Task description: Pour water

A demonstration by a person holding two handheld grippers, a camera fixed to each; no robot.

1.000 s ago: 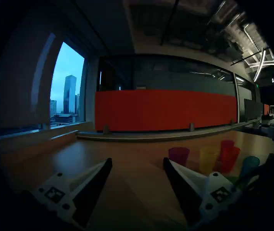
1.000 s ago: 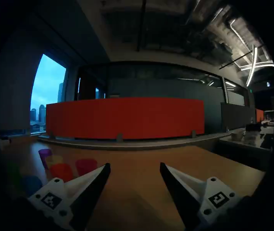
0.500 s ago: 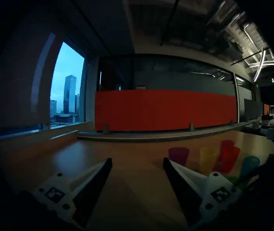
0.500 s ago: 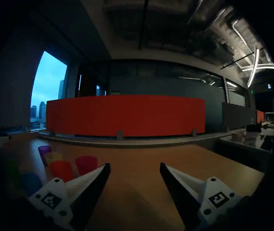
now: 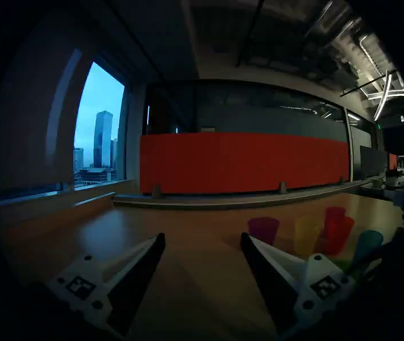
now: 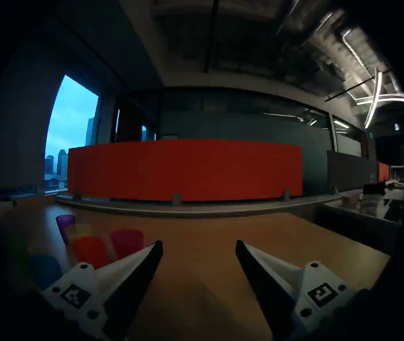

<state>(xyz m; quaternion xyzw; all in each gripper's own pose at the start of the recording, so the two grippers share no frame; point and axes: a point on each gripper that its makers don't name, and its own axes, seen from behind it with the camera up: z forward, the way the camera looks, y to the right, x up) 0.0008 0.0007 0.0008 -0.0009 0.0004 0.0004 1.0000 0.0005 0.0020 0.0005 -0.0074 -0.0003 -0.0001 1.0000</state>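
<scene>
Left gripper view: left hand-held gripper (image 5: pixel 202 237) spread wide, empty.
Right gripper view: right hand-held gripper (image 6: pixel 198 244) spread wide, empty.
Cups (image 5: pixel 307 234): on counter (image 5: pixel 196 221).

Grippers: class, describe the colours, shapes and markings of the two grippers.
The left gripper and right gripper each have two wedge-shaped fingers tapering to points: white bodies, black inner faces. Every finger carries a square black-and-white marker tag and dark screws.

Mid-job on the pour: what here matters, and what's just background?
For the job: purple cup, yellow cup, red cup, blue cup, pink cup; left gripper and right gripper, both open.

Background: red partition, window, table.
</scene>
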